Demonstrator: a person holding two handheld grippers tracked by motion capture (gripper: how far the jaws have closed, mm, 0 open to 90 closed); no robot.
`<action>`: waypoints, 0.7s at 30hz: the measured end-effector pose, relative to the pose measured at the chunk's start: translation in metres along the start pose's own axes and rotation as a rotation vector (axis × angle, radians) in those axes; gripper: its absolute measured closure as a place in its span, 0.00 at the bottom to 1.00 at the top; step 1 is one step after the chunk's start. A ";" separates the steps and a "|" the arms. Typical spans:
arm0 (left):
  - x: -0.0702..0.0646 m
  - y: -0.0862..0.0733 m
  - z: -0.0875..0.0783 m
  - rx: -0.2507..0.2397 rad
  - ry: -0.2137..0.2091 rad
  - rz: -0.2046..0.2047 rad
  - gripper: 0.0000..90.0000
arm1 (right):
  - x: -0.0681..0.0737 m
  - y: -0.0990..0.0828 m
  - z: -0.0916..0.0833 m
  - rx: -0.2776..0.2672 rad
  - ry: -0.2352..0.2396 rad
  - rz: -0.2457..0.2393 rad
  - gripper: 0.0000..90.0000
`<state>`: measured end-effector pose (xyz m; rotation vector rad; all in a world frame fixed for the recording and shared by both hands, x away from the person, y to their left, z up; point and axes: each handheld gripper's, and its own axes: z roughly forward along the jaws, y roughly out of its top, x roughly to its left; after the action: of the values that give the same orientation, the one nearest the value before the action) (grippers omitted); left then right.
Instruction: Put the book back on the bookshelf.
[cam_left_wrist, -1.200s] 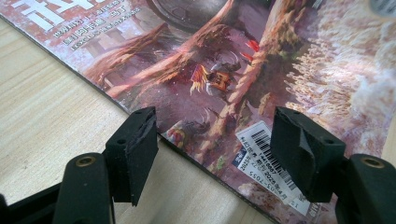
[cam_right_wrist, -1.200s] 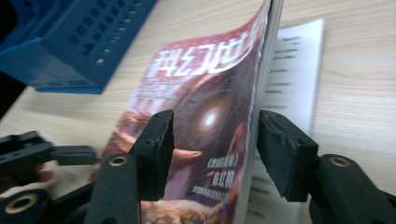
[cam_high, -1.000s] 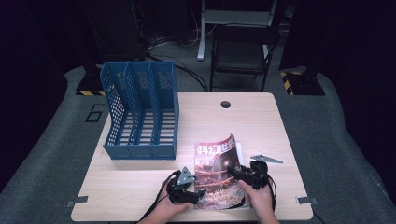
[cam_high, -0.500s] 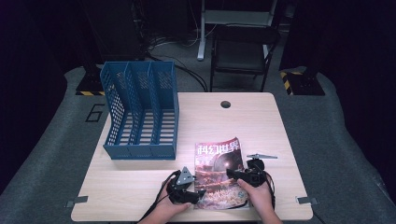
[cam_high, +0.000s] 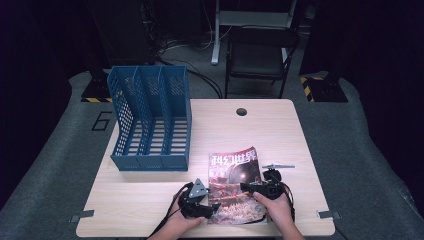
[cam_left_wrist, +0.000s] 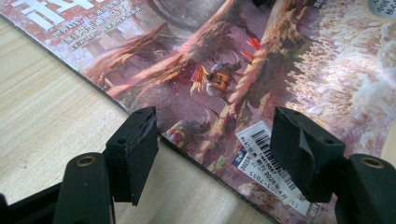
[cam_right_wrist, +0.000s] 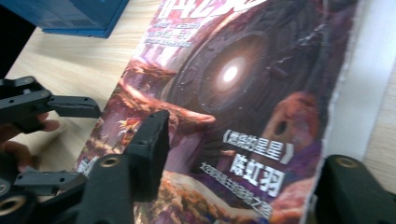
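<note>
A science-fiction magazine (cam_high: 236, 182) lies flat on the wooden counter (cam_high: 280, 135), near its front edge, well apart from the blue three-slot file rack (cam_high: 150, 120) at the back left. The left gripper (cam_high: 200, 202) sits at the magazine's lower left corner, jaws parted and straddling the cover's edge without pinching it. The right gripper (cam_high: 250, 187) hovers over the right side of the cover; its jaws have just been opening, with the cover beneath them but not clamped.
</note>
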<state>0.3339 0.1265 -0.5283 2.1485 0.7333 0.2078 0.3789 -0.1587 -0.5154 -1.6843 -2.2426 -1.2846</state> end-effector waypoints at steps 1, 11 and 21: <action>0.000 0.000 0.000 -0.001 0.000 -0.003 0.36 | 0.000 0.000 0.001 0.004 0.016 -0.014 0.41; 0.000 0.000 0.000 0.002 -0.006 0.007 0.35 | -0.006 0.000 -0.001 -0.006 0.030 0.010 0.53; -0.001 0.000 0.001 0.005 -0.009 0.025 0.30 | -0.014 -0.001 -0.003 -0.010 0.016 -0.015 0.75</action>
<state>0.3341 0.1251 -0.5288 2.1631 0.7033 0.2098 0.3825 -0.1714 -0.5212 -1.6575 -2.2485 -1.3101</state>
